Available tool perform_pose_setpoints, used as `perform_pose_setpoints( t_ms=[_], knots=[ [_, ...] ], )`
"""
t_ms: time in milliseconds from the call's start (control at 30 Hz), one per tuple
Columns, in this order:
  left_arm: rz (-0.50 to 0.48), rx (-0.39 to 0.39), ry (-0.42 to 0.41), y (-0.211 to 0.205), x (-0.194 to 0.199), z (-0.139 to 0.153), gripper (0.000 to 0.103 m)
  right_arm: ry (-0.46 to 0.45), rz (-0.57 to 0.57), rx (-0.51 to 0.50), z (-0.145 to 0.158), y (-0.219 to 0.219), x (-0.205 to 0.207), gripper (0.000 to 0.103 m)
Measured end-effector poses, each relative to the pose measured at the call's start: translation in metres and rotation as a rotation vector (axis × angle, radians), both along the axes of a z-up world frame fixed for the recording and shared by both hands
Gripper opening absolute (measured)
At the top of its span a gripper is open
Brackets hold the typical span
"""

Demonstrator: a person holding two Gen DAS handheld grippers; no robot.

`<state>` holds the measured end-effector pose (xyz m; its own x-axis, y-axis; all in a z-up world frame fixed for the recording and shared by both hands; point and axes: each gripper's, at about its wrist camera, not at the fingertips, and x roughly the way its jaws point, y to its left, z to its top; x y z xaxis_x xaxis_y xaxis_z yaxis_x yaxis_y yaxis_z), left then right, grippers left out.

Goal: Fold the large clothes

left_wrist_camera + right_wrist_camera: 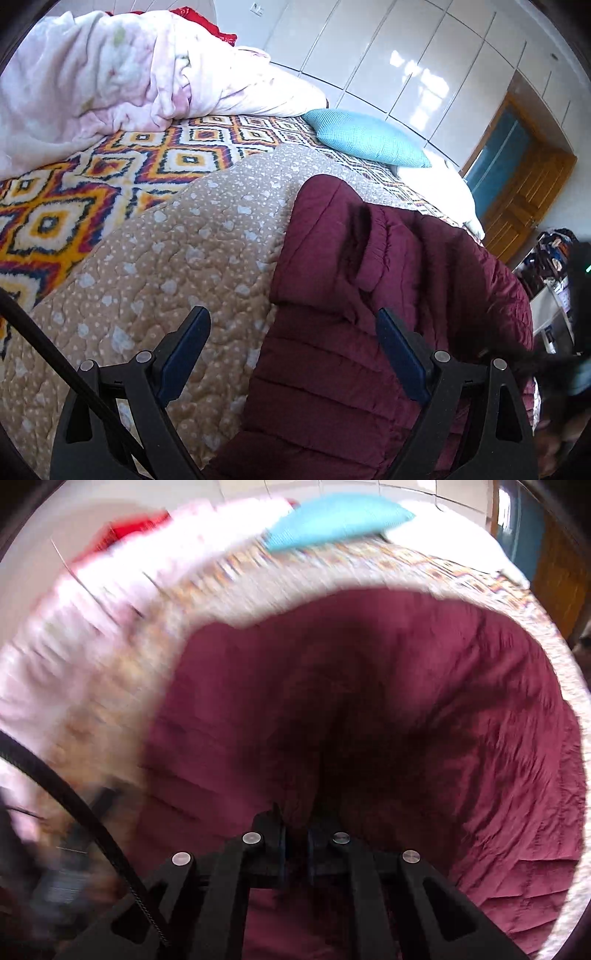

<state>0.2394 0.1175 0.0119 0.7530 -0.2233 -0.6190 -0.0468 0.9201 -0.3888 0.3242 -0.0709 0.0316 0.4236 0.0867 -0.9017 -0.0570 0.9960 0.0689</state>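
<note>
A maroon quilted puffer jacket (pixel 369 295) with dark fur trim lies on a beige quilt (pixel 177 266) on the bed. My left gripper (pixel 291 332) is open and empty, hovering over the jacket's left edge, one finger over the quilt and one over the jacket. In the right wrist view, which is motion-blurred, my right gripper (pixel 295 830) is shut on a fold of the maroon jacket (pixel 406 701), and the fabric spreads away from the fingers.
A patterned orange and white blanket (pixel 74 199) covers the bed. A pink duvet (pixel 92 81) is heaped at the back left. A blue pillow (pixel 369 136) lies at the far side, also in the right wrist view (pixel 332 517). White wardrobes and a wooden door (pixel 524 192) stand behind.
</note>
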Motion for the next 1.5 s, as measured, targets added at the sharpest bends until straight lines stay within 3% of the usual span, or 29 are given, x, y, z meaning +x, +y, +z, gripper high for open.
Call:
perform_pose_setpoints(
  t_ms=[67,133,267,333,400,467,567,700,867,933,1033,1100,1267,1367,1500],
  knots=[
    [-0.001,0.014,-0.008,-0.002,-0.001,0.001,0.09,-0.015,-0.008,-0.07,-0.014,-0.007,-0.001,0.01],
    [-0.004,0.028,-0.008,-0.004,-0.001,0.001,0.09,-0.036,-0.028,-0.048,-0.008,-0.012,-0.007,0.015],
    [-0.006,0.038,0.001,-0.005,0.001,-0.001,0.09,-0.131,0.002,0.077,0.047,-0.018,-0.043,0.04],
    [-0.006,0.041,0.007,-0.006,0.001,-0.001,0.09,-0.211,0.004,0.072,0.075,-0.026,-0.063,0.044],
    [-0.006,0.043,0.008,-0.007,0.001,-0.001,0.09,-0.243,-0.031,0.038,0.086,-0.036,-0.07,0.044],
    [-0.005,0.047,0.004,-0.007,0.001,-0.001,0.09,-0.212,-0.076,-0.035,0.077,-0.044,-0.066,0.043],
    [-0.004,0.054,-0.002,-0.007,0.001,-0.001,0.09,-0.125,-0.116,-0.082,0.041,-0.055,-0.052,0.025],
    [-0.005,0.056,0.003,-0.007,0.002,-0.001,0.09,-0.042,-0.169,-0.115,-0.013,-0.065,-0.032,0.025],
    [-0.011,0.069,0.014,-0.01,0.003,-0.003,0.09,-0.037,-0.141,-0.188,-0.013,-0.055,-0.023,0.025],
    [-0.009,0.069,0.013,-0.01,0.003,-0.003,0.09,-0.039,-0.143,-0.159,0.002,-0.057,-0.026,0.025],
    [-0.004,0.072,0.017,-0.01,0.004,-0.005,0.09,-0.164,-0.165,-0.035,0.039,-0.059,-0.044,0.025],
    [-0.006,0.076,0.023,-0.01,0.004,-0.005,0.09,-0.178,-0.121,0.012,0.053,-0.05,-0.047,0.025],
    [-0.003,0.073,0.018,-0.01,0.004,-0.005,0.09,-0.128,-0.059,-0.002,0.028,-0.027,-0.02,0.025],
    [-0.003,0.068,0.023,-0.008,0.006,-0.007,0.09,-0.026,-0.083,0.024,-0.007,-0.018,-0.001,0.025],
    [-0.004,0.068,0.024,-0.007,0.005,-0.006,0.09,-0.052,-0.071,0.023,0.004,-0.021,-0.006,0.025]
  ],
)
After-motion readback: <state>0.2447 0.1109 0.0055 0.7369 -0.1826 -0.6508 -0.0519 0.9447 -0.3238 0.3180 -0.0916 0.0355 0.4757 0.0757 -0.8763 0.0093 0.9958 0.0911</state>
